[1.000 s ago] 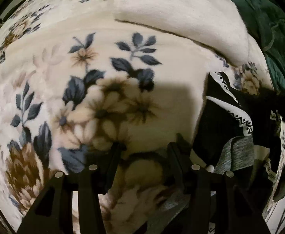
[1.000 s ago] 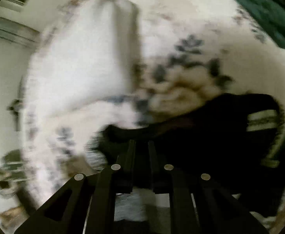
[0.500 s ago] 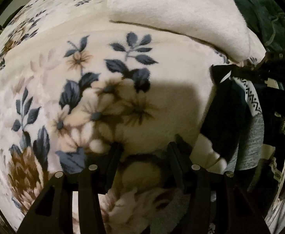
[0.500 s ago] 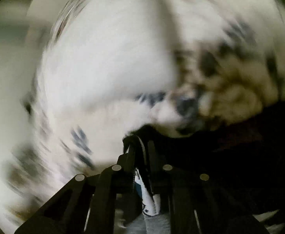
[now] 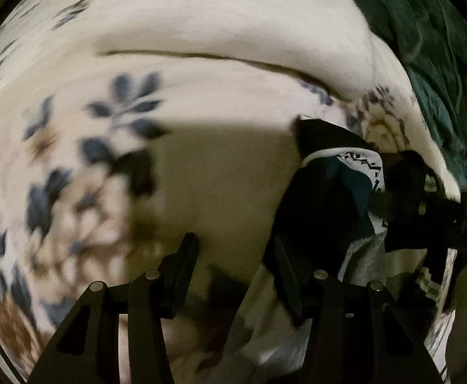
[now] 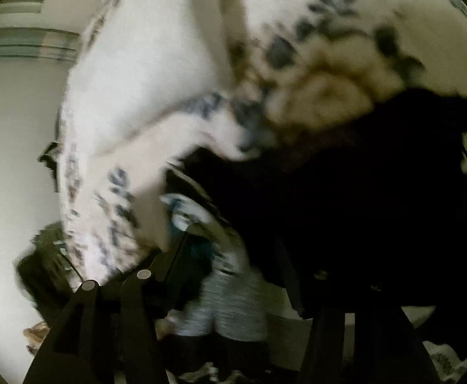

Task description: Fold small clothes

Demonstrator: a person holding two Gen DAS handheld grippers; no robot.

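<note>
A small dark garment (image 5: pixel 326 204) with a white patterned band and grey panel lies bunched on a floral fleece blanket (image 5: pixel 220 166), right of centre in the left wrist view. My left gripper (image 5: pixel 233 256) is open and empty, just left of the garment's edge. My right gripper (image 6: pixel 230 256) is open over the same garment (image 6: pixel 345 198), whose grey and white parts lie between its fingers; the view is blurred. The right gripper's dark body shows on the garment's far side in the left wrist view (image 5: pixel 425 204).
A folded cream blanket (image 5: pixel 233 22) lies across the back of the bed. A dark green cover (image 5: pixel 431 48) lies at the back right. A pale wall (image 6: pixel 16 147) and the bed's edge show at the left of the right wrist view.
My right gripper, shut on the garment's edge half a second ago, has opened wide. The garment's edge has dropped back onto the blanket. My left gripper has shifted toward the garment.
</note>
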